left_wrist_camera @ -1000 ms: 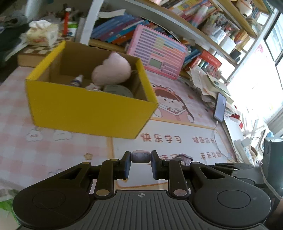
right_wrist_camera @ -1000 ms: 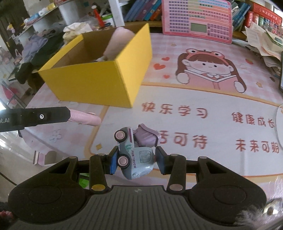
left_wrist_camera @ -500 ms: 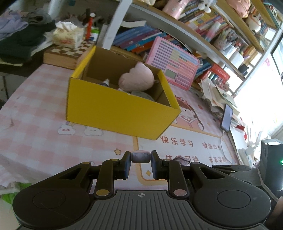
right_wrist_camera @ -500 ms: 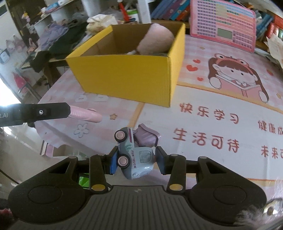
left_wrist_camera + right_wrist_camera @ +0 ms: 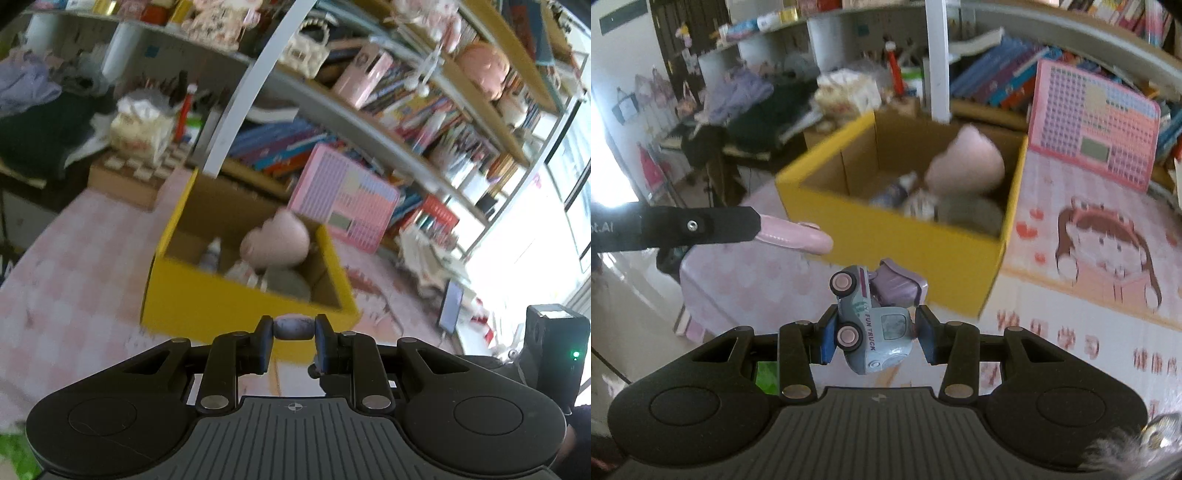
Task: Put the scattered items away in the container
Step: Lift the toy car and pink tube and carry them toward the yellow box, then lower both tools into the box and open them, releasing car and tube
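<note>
— While both tongs are up, what does each grip?
— Right tongs (image 5: 875, 334) clamp a toy truck (image 5: 873, 325), lower centre. Left tongs (image 5: 293, 334) pinch a small pink item (image 5: 293, 328).
— And the yellow box (image 5: 236, 308)?
— Mid-frame on the table (image 5: 66, 288), with a pink plush (image 5: 275, 242) inside.

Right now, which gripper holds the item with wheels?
The right gripper: it clamps the pale blue toy truck. The left gripper pinches a small pink wheelless object.
</note>
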`<action>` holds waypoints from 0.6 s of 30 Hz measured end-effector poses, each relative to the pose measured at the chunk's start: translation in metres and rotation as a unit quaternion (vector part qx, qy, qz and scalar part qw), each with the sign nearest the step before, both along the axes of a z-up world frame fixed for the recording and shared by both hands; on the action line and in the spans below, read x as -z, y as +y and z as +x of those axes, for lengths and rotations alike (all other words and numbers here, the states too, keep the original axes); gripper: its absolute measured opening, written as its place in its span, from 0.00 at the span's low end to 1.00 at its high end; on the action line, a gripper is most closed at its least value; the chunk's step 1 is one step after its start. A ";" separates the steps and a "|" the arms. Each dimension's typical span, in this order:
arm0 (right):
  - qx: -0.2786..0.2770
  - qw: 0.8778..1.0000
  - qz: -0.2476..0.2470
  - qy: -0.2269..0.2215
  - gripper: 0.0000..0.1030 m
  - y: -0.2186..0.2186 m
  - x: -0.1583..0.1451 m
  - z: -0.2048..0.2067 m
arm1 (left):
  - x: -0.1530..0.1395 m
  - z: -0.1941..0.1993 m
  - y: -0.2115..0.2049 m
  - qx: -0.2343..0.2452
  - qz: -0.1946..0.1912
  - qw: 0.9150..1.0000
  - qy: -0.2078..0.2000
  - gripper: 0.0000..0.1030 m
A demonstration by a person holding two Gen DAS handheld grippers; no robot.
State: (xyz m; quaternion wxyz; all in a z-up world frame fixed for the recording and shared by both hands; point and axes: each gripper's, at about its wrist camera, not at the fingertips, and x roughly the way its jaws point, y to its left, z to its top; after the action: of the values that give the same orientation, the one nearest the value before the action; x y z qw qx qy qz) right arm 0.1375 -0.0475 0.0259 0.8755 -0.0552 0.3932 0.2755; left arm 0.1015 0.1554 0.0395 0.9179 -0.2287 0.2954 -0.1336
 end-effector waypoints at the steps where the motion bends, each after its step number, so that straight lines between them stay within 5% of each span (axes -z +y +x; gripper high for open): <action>1: -0.001 1.000 0.003 -0.008 0.40 0.002 -0.006 0.004 | -0.004 0.005 0.002 0.001 -0.005 1.000 -0.004 0.22; 6: -0.002 0.999 -0.002 -0.044 0.40 0.009 -0.029 0.029 | -0.015 0.032 0.010 -0.002 -0.027 0.999 -0.021 0.22; 11: 0.002 0.998 -0.019 -0.059 0.40 0.017 -0.033 0.065 | -0.016 0.069 0.006 -0.009 -0.005 1.000 -0.027 0.22; 18: -0.022 0.989 -0.127 -0.072 0.40 0.045 0.000 0.120 | 0.007 0.140 -0.001 -0.006 0.009 1.000 0.025 0.22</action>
State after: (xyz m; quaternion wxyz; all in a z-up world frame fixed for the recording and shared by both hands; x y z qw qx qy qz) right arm 0.2579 -0.0028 0.0262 0.8814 -0.1941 0.3592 0.2375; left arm 0.2419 0.1545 0.0327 0.9131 -0.2253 0.3181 -0.1192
